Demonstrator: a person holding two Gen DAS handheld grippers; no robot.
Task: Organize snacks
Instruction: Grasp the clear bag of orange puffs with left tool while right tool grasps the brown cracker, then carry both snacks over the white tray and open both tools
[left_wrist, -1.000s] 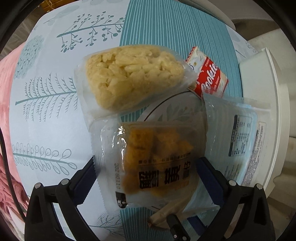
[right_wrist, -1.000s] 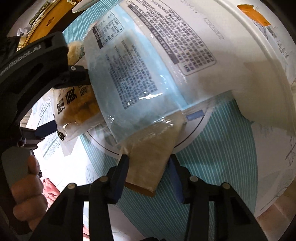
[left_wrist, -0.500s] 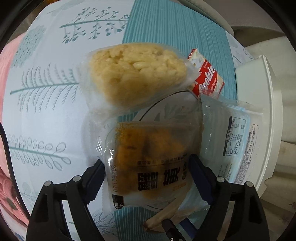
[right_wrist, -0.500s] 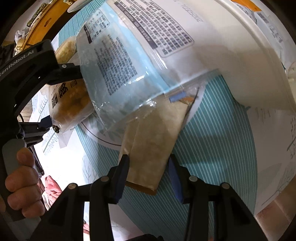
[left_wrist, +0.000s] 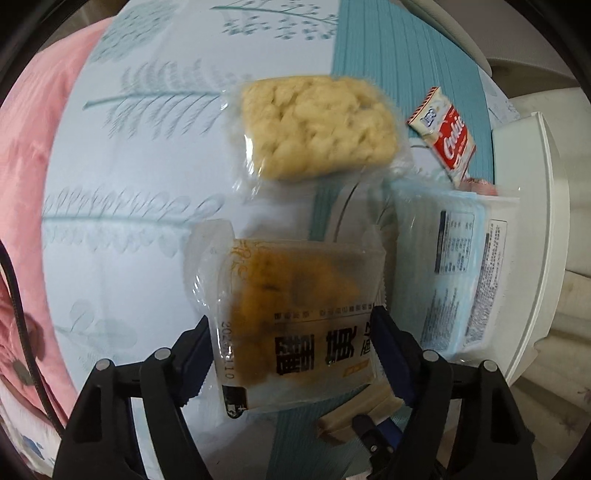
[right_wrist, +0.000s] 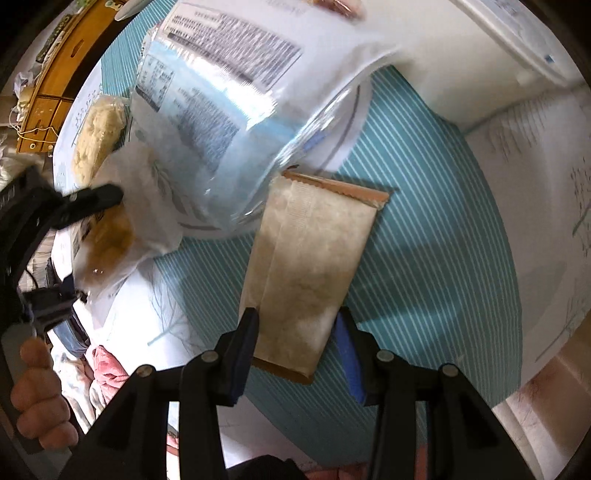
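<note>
My left gripper (left_wrist: 291, 343) is shut on a clear packet of brown snack (left_wrist: 299, 314) with black print and holds it above the tablecloth. My right gripper (right_wrist: 295, 332) is shut on a tan paper-wrapped bar (right_wrist: 306, 273), now pulled free of the pale blue packet (right_wrist: 207, 122). That blue packet (left_wrist: 454, 266) leans on the white tray (left_wrist: 532, 240). A pale yellow puffed-rice cake (left_wrist: 317, 125) in clear wrap lies on the cloth beyond. The brown packet also shows in the right wrist view (right_wrist: 107, 236), and the tan bar's end in the left wrist view (left_wrist: 354, 417).
A red and white cookie pack (left_wrist: 447, 136) lies by the tray's far corner. The tablecloth (left_wrist: 147, 184) is white with teal leaf prints and a teal striped band (right_wrist: 436, 258). Pink fabric (left_wrist: 22, 155) is at the left. A wooden cabinet (right_wrist: 55, 85) stands beyond the table.
My right gripper has drawn the tan bar out from under the blue packet. My left gripper has lifted the brown packet back, away from the rice cake.
</note>
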